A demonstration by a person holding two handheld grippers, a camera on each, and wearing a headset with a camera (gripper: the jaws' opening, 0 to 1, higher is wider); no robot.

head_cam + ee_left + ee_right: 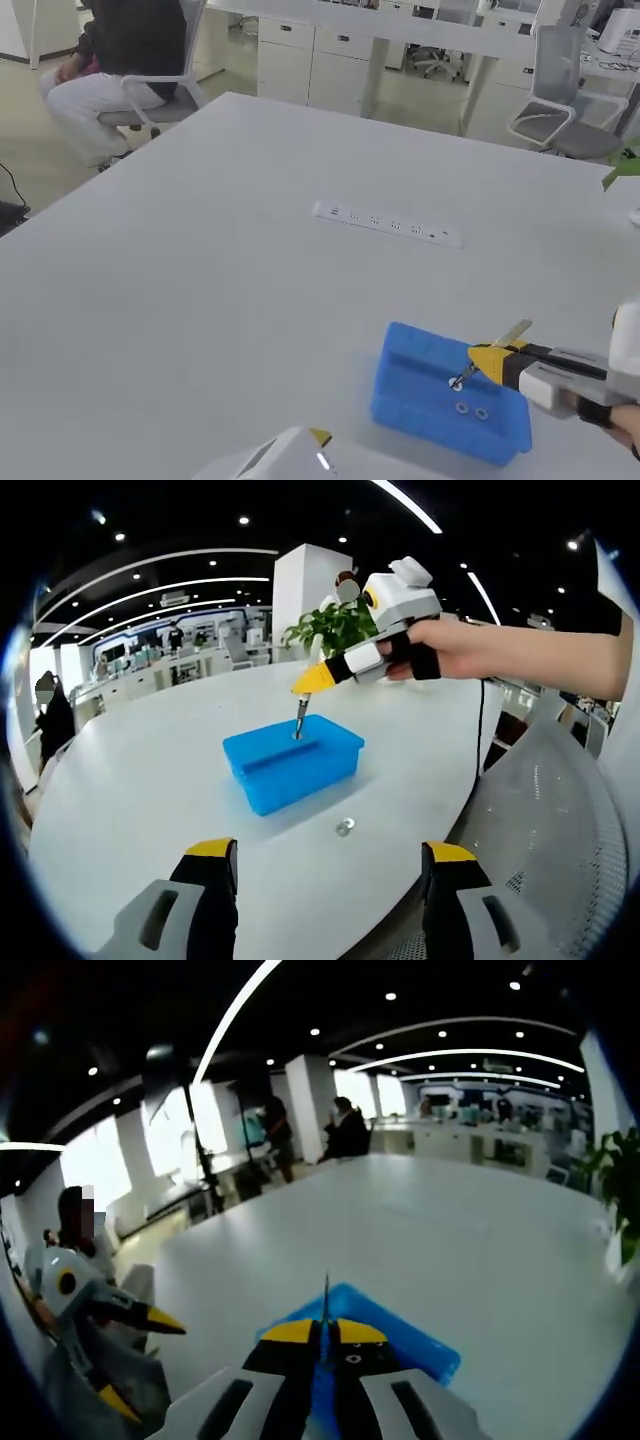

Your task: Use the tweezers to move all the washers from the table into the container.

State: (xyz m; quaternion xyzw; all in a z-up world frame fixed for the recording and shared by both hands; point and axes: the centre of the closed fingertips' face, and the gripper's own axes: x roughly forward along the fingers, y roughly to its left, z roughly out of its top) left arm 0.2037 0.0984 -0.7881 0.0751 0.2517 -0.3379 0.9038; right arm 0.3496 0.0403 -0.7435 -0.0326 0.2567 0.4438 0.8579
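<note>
A blue container (pixel 420 385) stands near the table's front right, with two washers (pixel 471 409) lying inside it. My right gripper (pixel 490 362) reaches in from the right, shut on the tweezers (pixel 515 332). The tweezer tips hang over the container with a washer (pixel 456 383) at them. In the right gripper view the jaws (pixel 323 1335) are closed around the tweezers (pixel 325 1305) above the container (pixel 425 1348). My left gripper (pixel 325 865) stands open in front of the container (pixel 290 765), holding nothing. One washer (pixel 343 827) lies on the table between it and the container.
A white power strip (pixel 385 223) lies at mid-table. A person sits on a chair (pixel 150 100) beyond the far left corner, and another chair (pixel 560 125) stands at the far right. A green plant (pixel 335 630) rises behind the container.
</note>
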